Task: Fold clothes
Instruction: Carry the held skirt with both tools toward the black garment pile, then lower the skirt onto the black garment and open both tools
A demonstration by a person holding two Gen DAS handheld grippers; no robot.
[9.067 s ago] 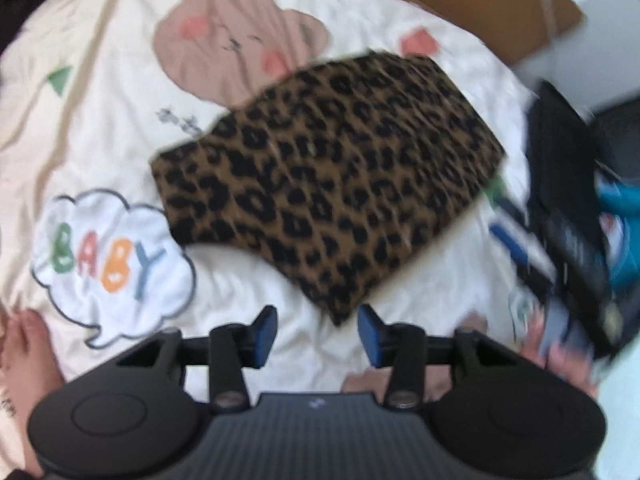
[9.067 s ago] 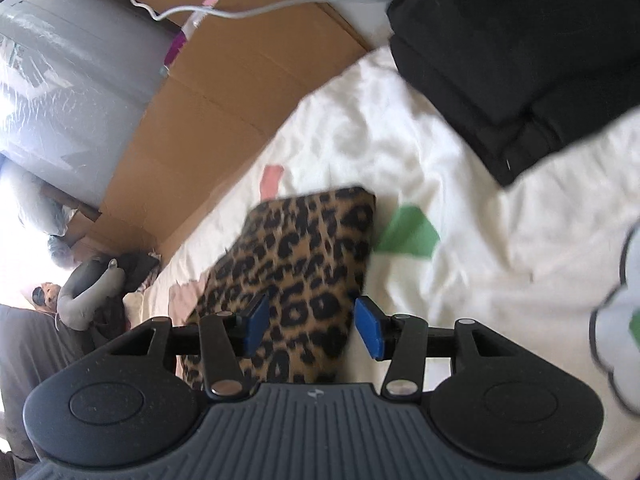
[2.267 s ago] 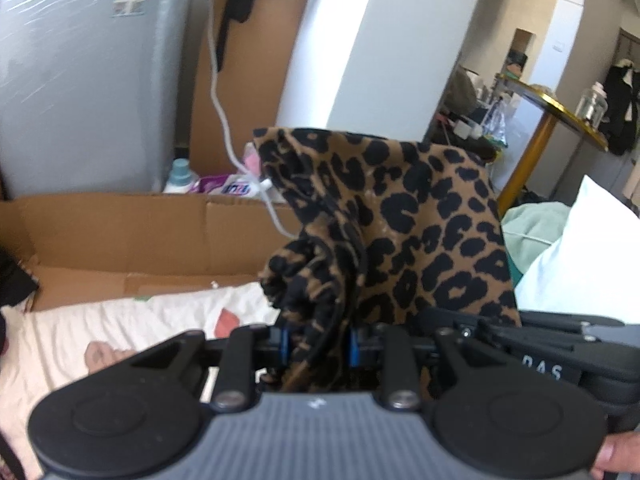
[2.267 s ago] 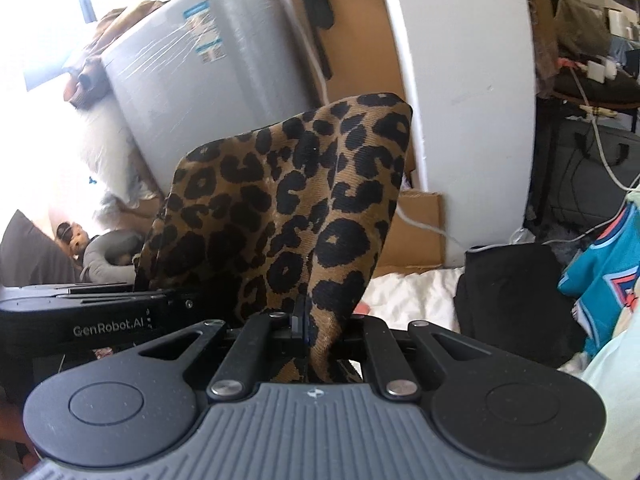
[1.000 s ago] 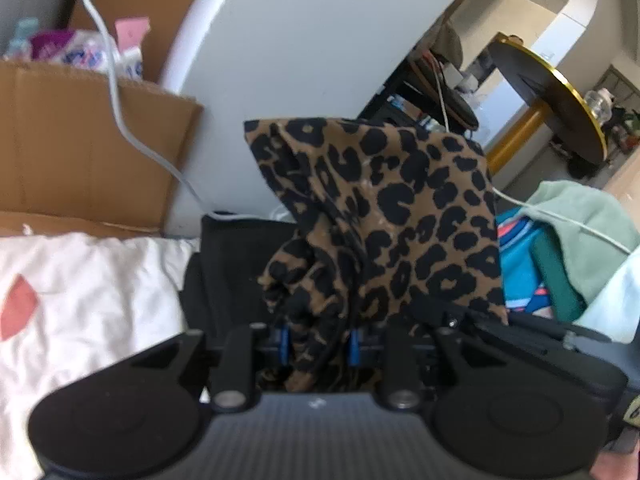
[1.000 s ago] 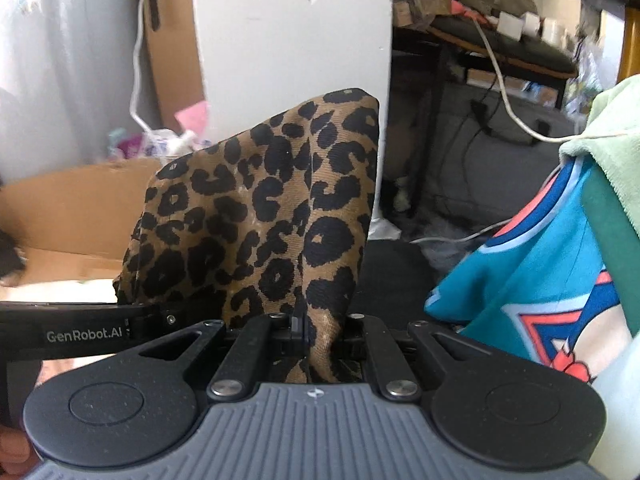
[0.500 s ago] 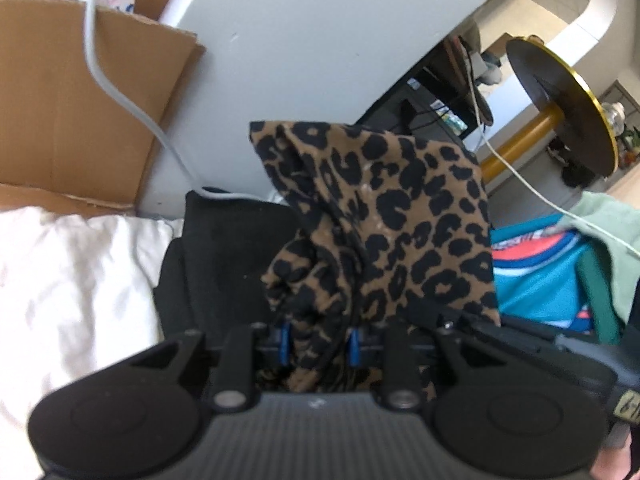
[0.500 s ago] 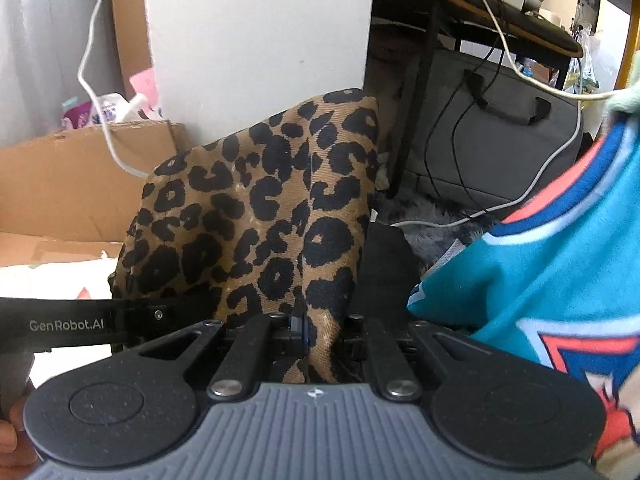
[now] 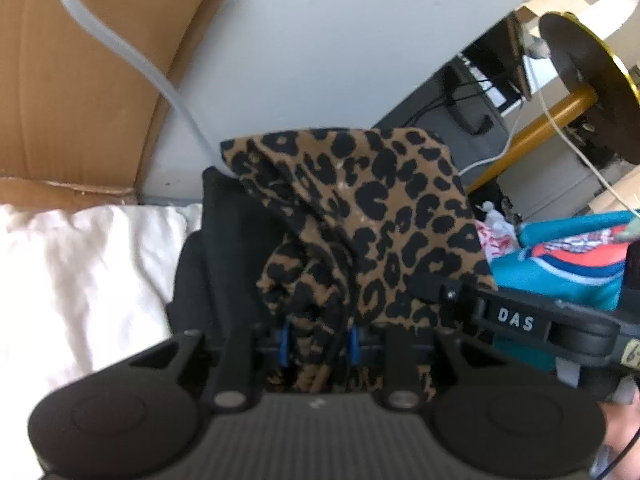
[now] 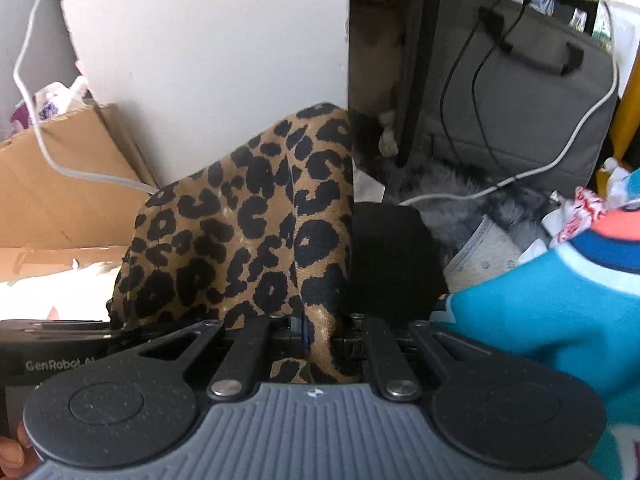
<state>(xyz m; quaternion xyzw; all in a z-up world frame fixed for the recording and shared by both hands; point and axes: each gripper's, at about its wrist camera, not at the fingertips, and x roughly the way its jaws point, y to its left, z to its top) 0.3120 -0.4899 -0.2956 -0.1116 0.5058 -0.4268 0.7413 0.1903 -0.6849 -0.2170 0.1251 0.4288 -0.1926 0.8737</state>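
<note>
Left wrist view. Around you: a cardboard sheet [image 9: 80,80] at upper left, crossed by a white cable [image 9: 132,60]; a pale wall panel [image 9: 320,40] behind; a white bedsheet [image 9: 80,280] at lower left; a folded black garment [image 9: 224,264] directly ahead; a teal printed garment [image 9: 560,264] to the right; a round gold-rimmed table [image 9: 580,56] at upper right. Your left claw [image 9: 318,340] is pinched narrow on a bunched fold of the leopard-print garment [image 9: 380,216], which stands up from the blue pads and hides much of the black garment. The body of your right claw [image 9: 520,324], marked DAS, lies just beside it, touching the same cloth.

Right wrist view. Around you: cardboard box [image 10: 60,184] at left, white cable [image 10: 36,92], pale wall panel [image 10: 200,40], a grey bag [image 10: 520,92] with dark and white leads, black garment [image 10: 392,260] ahead, teal garment [image 10: 540,320] crowding the right. Your right claw [image 10: 320,338] is closed tight on the leopard-print garment [image 10: 248,232], held up off the bed. The left claw's body [image 10: 52,344] sits at lower left.
</note>
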